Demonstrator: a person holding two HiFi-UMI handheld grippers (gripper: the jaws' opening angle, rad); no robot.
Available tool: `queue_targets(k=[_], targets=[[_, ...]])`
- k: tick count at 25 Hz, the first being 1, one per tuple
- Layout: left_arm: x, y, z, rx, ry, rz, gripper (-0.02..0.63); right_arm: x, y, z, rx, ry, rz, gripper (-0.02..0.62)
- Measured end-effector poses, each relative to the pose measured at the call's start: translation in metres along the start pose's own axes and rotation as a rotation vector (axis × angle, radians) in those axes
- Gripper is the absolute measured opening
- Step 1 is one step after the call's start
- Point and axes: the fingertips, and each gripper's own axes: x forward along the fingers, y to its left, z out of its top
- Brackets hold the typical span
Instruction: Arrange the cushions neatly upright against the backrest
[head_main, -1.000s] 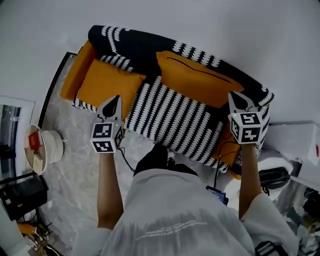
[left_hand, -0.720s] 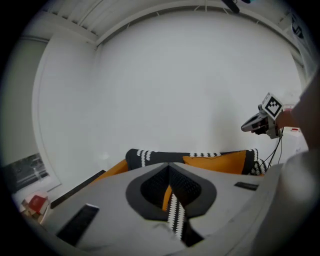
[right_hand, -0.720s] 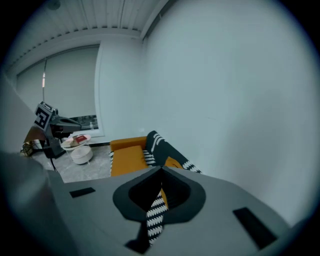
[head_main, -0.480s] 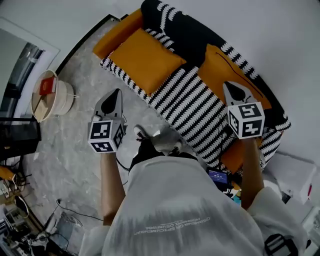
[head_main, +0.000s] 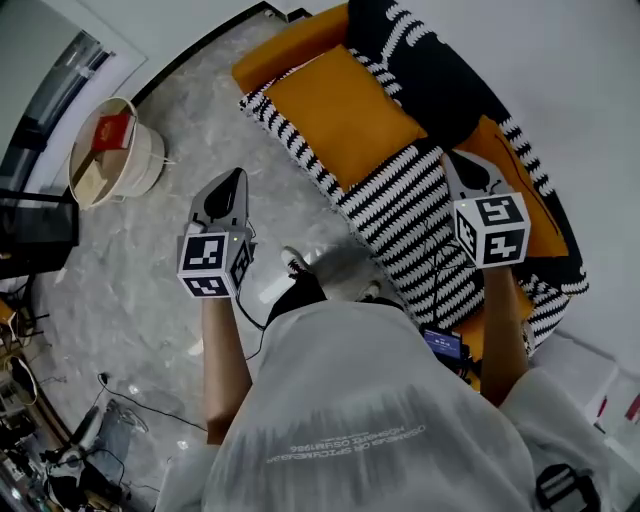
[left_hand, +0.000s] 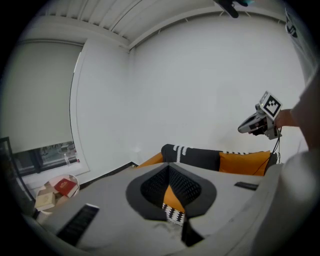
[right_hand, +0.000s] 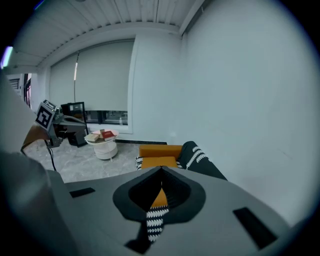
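Head view, left to right: a round white side table (head_main: 148, 165) carrying a red book (head_main: 112, 130) stands on the grey marble floor (head_main: 120, 290). The left gripper (head_main: 233, 182), jaws clenched on nothing, hangs over the floor just off the front edge of a black-and-white striped sofa (head_main: 420, 215). One orange cushion (head_main: 345, 110) lies flat on the seat beside the orange armrest (head_main: 290, 45). The right gripper (head_main: 455, 162), also clenched and empty, is held above the striped seat. Behind it, a second orange cushion (head_main: 538, 212) leans against the black backrest (head_main: 440, 85), partly hidden by the gripper's marker cube.
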Motion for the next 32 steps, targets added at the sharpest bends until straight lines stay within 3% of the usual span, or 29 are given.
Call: queue_targets(k=[9,18,24,32], targets=[[0.026,0.136,0.008,-0.036,-0.019,-0.023,0.018,0.084,0.081,0.098,-0.009,0.001,-0.025,0.003],[0.030,0.232,-0.019,-0.083,0.029,-0.004,0.017,0.137,0.148,0.127,-0.011,0.043,-0.017,0.003],[0.070,0.267,-0.031,-0.075,0.090,-0.049,0.018,0.176,0.148,0.129,0.031,0.092,-0.054,0.003],[0.170,0.298,-0.016,0.018,0.162,-0.158,0.018,0.241,0.115,0.132,0.117,0.151,-0.142,0.003]])
